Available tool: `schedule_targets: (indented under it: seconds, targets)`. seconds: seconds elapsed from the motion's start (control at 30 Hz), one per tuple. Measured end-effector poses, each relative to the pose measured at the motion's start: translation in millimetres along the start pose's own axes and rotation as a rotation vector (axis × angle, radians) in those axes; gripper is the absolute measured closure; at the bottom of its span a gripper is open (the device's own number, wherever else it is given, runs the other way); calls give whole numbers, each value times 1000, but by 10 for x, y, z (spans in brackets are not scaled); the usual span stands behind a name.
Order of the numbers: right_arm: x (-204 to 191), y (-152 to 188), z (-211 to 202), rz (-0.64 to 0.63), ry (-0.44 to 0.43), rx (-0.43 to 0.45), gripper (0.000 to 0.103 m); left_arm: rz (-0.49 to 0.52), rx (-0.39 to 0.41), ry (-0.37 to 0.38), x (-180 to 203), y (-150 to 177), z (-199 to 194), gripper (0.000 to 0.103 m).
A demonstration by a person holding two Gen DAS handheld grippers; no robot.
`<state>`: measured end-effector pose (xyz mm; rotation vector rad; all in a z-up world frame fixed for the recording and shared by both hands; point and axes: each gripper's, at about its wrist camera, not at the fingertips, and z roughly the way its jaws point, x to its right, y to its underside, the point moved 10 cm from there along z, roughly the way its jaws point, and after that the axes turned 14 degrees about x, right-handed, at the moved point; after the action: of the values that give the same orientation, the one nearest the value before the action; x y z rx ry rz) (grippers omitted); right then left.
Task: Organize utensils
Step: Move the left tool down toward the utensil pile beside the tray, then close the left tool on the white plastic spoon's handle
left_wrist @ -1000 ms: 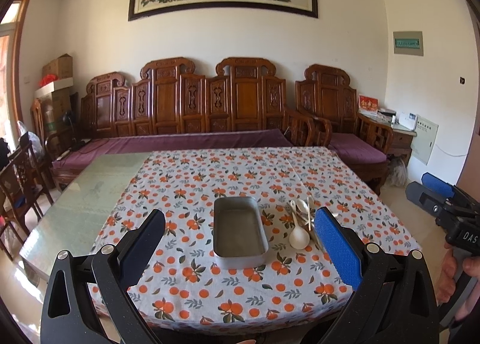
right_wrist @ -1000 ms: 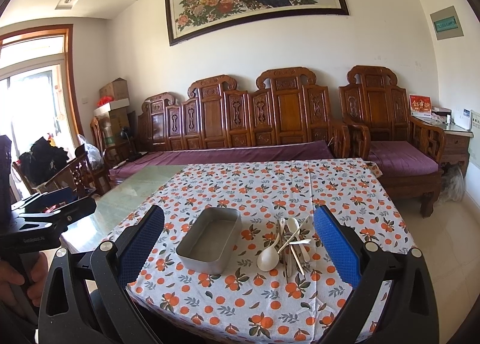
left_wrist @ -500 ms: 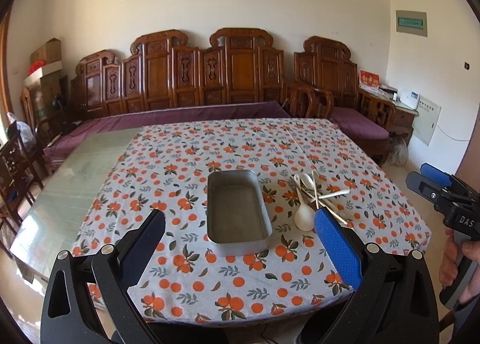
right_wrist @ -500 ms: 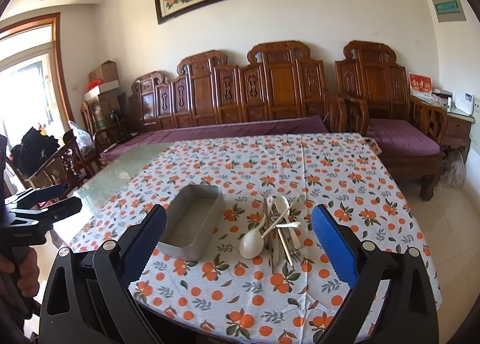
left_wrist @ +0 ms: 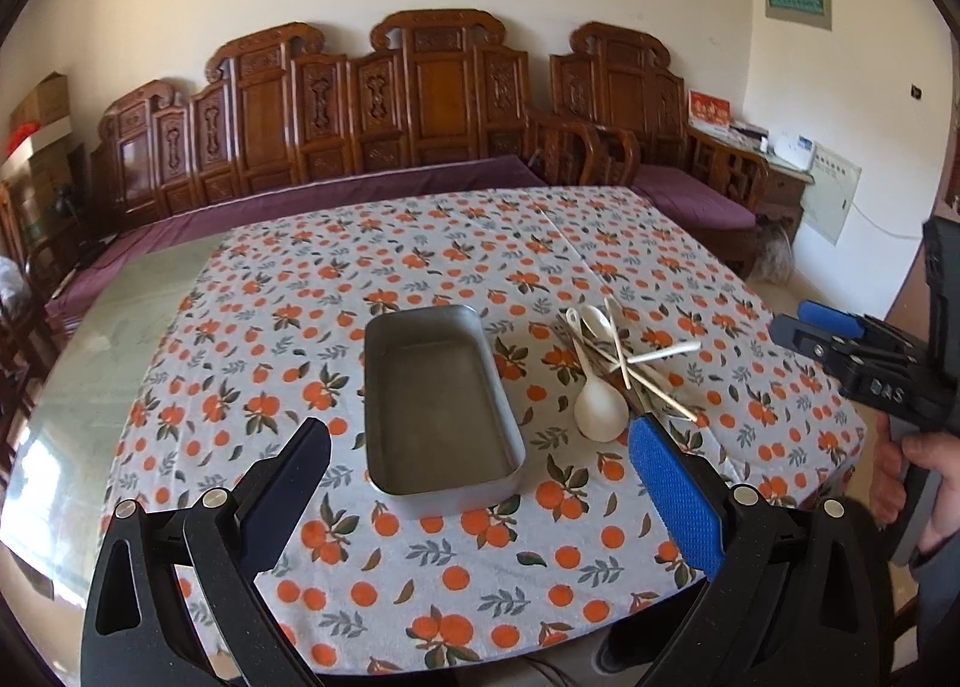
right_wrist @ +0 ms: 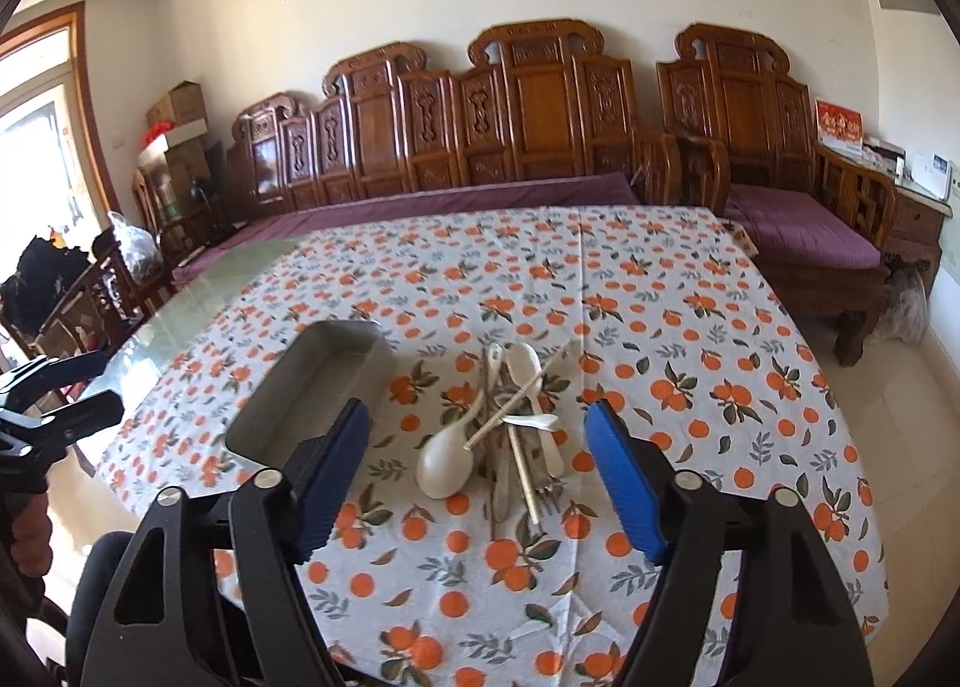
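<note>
On right claw [left_wrist: 804, 330] body: "DAS". Both claws wide, left claw [left_wrist: 480, 483] above tray [left_wrist: 441, 405]; utensil pile [right_wrist: 516, 423] right, on desk [right_wrist: 660, 327].

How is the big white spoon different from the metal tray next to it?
The large white plastic spoon is round-bowled and pale, while the grey rectangular metal tray is boxy and dull. The spoon lies tangled in a utensil pile; the tray sits alone and empty. Both rest on the orange-patterned tablecloth.

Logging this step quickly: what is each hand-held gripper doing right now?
Left hand-held gripper: open, holding nothing, above the metal tray.
Right hand-held gripper: open, holding nothing, above the utensil pile.
</note>
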<state>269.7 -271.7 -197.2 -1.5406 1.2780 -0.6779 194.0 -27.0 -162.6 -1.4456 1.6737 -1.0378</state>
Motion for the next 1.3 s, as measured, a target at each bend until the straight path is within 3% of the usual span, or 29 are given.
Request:
schedule_targets:
  seconds: [0.23,0.6,1.0,1.1,1.3]
  targets:
    - [280,117,478,40,-7,-83,34,10,-53,22,31,95,295,12]
    - [492,448,1147,60,-26,-187,38,-8,-112,45,210,241,742,27]
    - [674,409,1276,141,-66,-151,40,14,-207,109,735,367,1561,48]
    - [727,436,1301,139,-56,-158,40,18,-246,116,837,420,1816,56]
    - [827,483,1336,142,-37,-168,40,-3,-340,144,961,569,2263,63]
